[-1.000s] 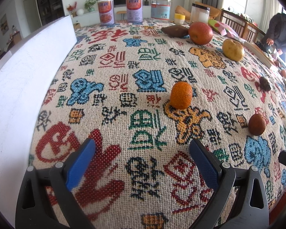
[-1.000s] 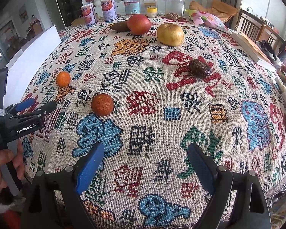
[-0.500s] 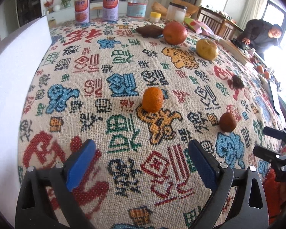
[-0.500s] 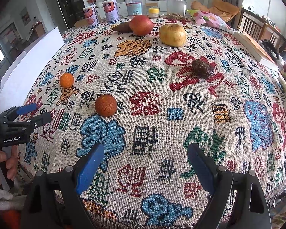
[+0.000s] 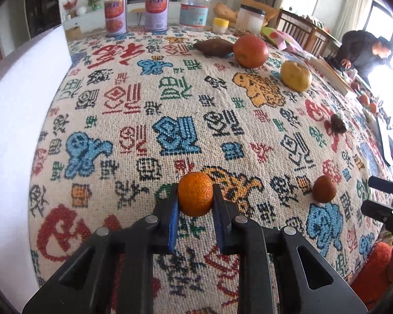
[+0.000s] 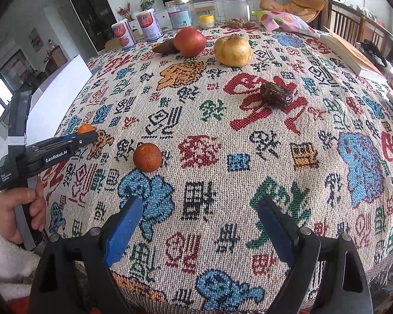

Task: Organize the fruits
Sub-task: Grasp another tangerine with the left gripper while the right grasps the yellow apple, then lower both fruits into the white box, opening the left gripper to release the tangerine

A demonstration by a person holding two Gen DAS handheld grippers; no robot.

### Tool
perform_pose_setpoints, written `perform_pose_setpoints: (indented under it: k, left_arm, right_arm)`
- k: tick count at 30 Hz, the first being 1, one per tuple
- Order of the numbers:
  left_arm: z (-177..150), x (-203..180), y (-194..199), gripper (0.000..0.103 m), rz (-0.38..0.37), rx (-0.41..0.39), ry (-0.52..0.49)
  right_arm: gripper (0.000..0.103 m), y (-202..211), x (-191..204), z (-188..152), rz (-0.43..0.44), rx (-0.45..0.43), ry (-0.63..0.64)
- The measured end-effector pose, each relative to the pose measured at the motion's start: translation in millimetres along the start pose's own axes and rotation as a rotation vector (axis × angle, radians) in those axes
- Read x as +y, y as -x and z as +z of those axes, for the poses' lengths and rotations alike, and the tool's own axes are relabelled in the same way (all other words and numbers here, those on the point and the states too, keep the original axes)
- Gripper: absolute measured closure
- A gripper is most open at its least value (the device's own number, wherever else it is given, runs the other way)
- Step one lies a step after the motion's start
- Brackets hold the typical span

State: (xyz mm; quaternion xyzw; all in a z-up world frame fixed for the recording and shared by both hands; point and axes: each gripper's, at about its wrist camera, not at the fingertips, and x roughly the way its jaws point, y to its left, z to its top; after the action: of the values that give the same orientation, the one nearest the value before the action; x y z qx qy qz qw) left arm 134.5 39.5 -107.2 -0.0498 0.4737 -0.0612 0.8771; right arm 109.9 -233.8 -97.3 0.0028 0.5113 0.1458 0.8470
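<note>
Left tool (image 5: 195, 204) now clamped on the mandarin (image 5: 195, 197), where a second ago spread wide and empty.

Grips the fruit between blue pads at lower centre of the left view, low over the counter (image 5: 170, 110). First pick likely secured; carrying to a group comes next. Right tool (image 6: 197, 225) open, empty, bottom of its view; second mandarin (image 6: 147, 156), apple (image 6: 190, 41), pear (image 6: 232, 50) and date (image 6: 276, 94) not yet sorted.
</note>
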Motion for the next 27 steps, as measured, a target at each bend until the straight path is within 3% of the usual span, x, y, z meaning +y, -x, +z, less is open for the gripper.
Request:
perform_pose_setpoints:
  k: [2, 6, 11, 14, 16, 18, 20, 23, 27]
  left_arm:
    - [-8, 7, 13, 0.081, -0.019, 0.006, 0.018]
    - [-20, 16, 37, 0.081, -0.040, 0.008, 0.041]
    - [-29, 25, 61, 0.081, -0.059, 0.029, 0.081]
    - [-30, 31, 72, 0.081, -0.067, 0.043, 0.099]
    - [-29, 35, 80, 0.081, -0.080, 0.046, 0.115]
    - [-29, 40, 93, 0.081, -0.092, 0.036, 0.126]
    - [-27, 45, 109, 0.081, -0.109, 0.028, 0.138]
    - [-22, 62, 138, 0.081, -0.141, 0.015, 0.180]
    - [-21, 108, 184, 0.081, -0.095, -0.036, 0.272]
  right_arm:
    - [0.014, -6, 0, 21, -0.045, -0.013, 0.039]
    - [0.014, -24, -7, 97, -0.109, -0.061, 0.076]
    - [0.014, -83, -28, 194, -0.147, -0.009, -0.009]
    - [0.015, -116, -34, 223, -0.212, 0.024, -0.030]
    - [0.035, -132, -40, 229, -0.204, 0.061, -0.042]
    - [0.035, -129, -37, 224, -0.222, 0.056, -0.037]
    - [0.035, -119, -27, 211, -0.177, 0.076, -0.029]
    - [0.035, -90, 6, 183, -0.019, 0.105, -0.025]
    - [0.035, -38, 99, 150, 0.232, 0.101, 0.081]
